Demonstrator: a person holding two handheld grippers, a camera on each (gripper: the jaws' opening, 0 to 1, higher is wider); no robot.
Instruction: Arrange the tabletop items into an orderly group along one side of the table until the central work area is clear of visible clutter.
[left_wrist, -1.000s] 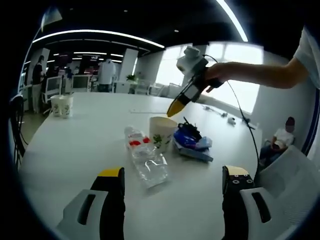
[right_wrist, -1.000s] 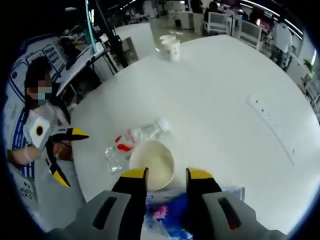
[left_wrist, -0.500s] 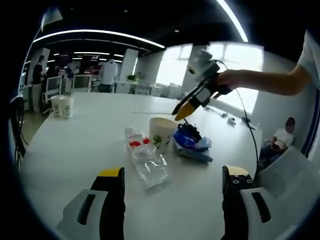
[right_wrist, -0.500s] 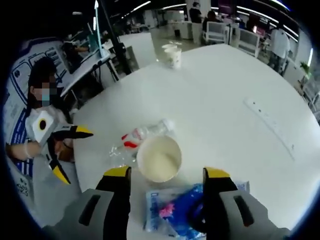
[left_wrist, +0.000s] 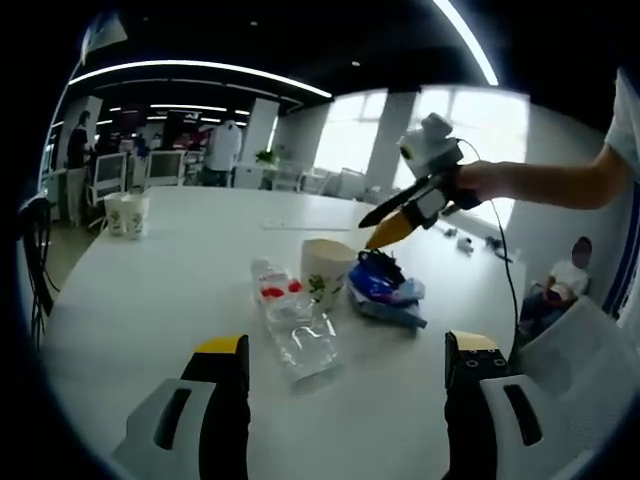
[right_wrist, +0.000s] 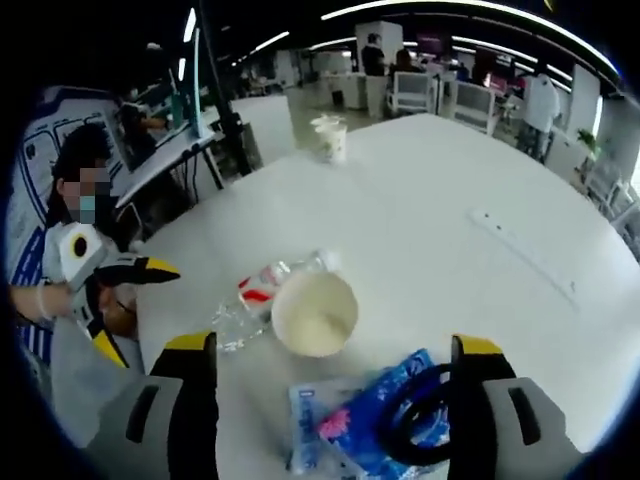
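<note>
In the left gripper view, your left gripper (left_wrist: 345, 375) is spread wide over the near table (left_wrist: 150, 290) edge, holding nothing. The crushed bottle (left_wrist: 292, 322) lies just ahead between its jaws, with the paper cup (left_wrist: 325, 270) and blue packet (left_wrist: 385, 288) beyond. Your right gripper (left_wrist: 385, 220) hangs above the packet, jaws parted.

In the right gripper view, your right gripper (right_wrist: 335, 380) gapes wide and empty. The blue packet (right_wrist: 385, 425) lies between its jaws, the paper cup (right_wrist: 315, 315) just ahead, touching the bottle (right_wrist: 255, 298).

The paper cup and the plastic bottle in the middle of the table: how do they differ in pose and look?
The paper cup stands upright with its mouth open; the plastic bottle lies flat on its side. The cup is opaque and cream with a small green print; the bottle is clear and crumpled, with a red label and a white cap. Both rest on the white table, right beside each other.
</note>
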